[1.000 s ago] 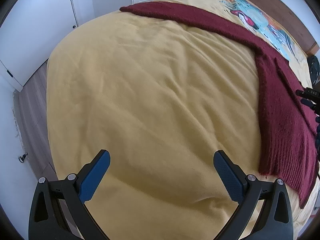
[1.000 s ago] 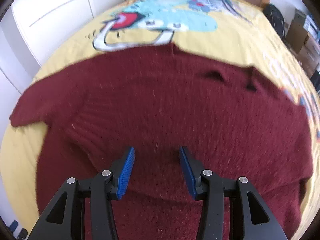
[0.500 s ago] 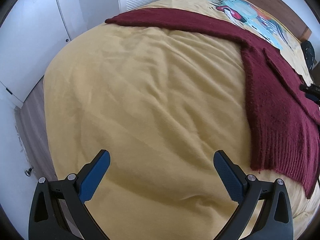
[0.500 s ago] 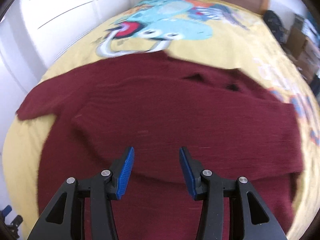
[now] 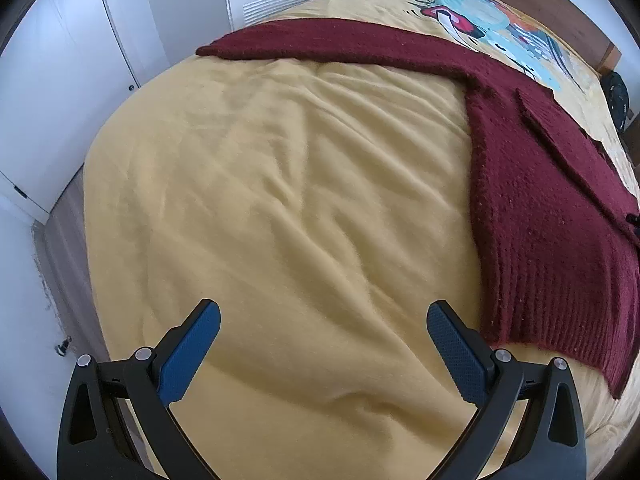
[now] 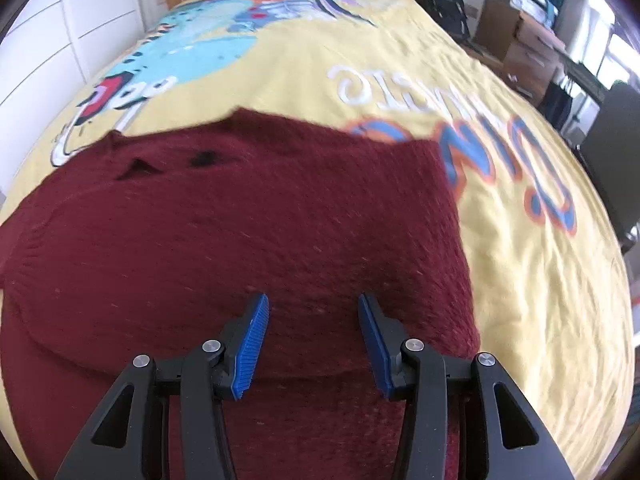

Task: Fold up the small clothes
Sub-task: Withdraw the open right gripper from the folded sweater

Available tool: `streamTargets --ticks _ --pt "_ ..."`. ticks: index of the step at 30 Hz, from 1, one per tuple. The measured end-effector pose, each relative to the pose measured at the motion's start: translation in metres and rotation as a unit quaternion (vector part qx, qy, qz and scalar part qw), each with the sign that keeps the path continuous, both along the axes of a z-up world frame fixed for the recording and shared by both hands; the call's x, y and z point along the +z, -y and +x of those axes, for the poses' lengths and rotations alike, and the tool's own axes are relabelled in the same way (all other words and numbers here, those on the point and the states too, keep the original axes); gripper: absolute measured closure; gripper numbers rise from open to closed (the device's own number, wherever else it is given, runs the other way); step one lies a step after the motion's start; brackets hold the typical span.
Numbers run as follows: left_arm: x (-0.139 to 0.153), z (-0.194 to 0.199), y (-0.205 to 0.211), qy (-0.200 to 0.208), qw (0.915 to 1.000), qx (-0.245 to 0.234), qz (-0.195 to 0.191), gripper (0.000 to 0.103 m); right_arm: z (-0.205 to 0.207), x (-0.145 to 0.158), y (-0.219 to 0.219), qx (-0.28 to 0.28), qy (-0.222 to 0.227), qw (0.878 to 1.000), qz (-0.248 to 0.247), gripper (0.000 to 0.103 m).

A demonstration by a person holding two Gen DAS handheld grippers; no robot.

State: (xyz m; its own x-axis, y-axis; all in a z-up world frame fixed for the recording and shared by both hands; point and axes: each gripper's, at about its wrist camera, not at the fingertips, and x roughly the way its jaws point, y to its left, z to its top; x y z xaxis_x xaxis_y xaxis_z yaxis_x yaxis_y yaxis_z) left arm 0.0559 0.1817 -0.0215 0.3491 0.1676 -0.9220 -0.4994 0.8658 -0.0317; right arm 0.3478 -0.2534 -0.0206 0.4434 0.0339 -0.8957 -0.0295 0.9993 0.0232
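Yellow bedspread [image 5: 280, 184] carries our sweater [image 6: 248, 232], spread flat. Left gripper [image 5: 323, 320] hangs over bare bedspread beside sweater, fingers wide apart; right gripper [image 6: 313, 314] over sweater, fingers parted, empty.

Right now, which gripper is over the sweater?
The right gripper: its open jaws hang over the maroon sweater. The left gripper, jaws spread wider, faces only bare yellow bedspread, with the sweater off to its right.
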Motion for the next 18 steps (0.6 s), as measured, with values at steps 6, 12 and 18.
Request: streamTargets --ticks 6,12,18 --pt "0.005 -0.001 -0.001 0.007 0.9999 0.008 0.001 0.001 -0.005 -0.011 0.01 -0.008 -0.009 0.999 0.035 0.054" --pt "0.017 -0.006 -0.002 0.029 0.9995 0.01 0.003 0.001 -0.022 0.005 0.007 -0.001 -0.005 1.0 0.025 0.054" --pt "0.028 -0.015 -0.002 0.059 0.9982 0.009 0.006 0.001 -0.061 0.013 0.003 0.008 -0.004 1.0 0.023 0.054"
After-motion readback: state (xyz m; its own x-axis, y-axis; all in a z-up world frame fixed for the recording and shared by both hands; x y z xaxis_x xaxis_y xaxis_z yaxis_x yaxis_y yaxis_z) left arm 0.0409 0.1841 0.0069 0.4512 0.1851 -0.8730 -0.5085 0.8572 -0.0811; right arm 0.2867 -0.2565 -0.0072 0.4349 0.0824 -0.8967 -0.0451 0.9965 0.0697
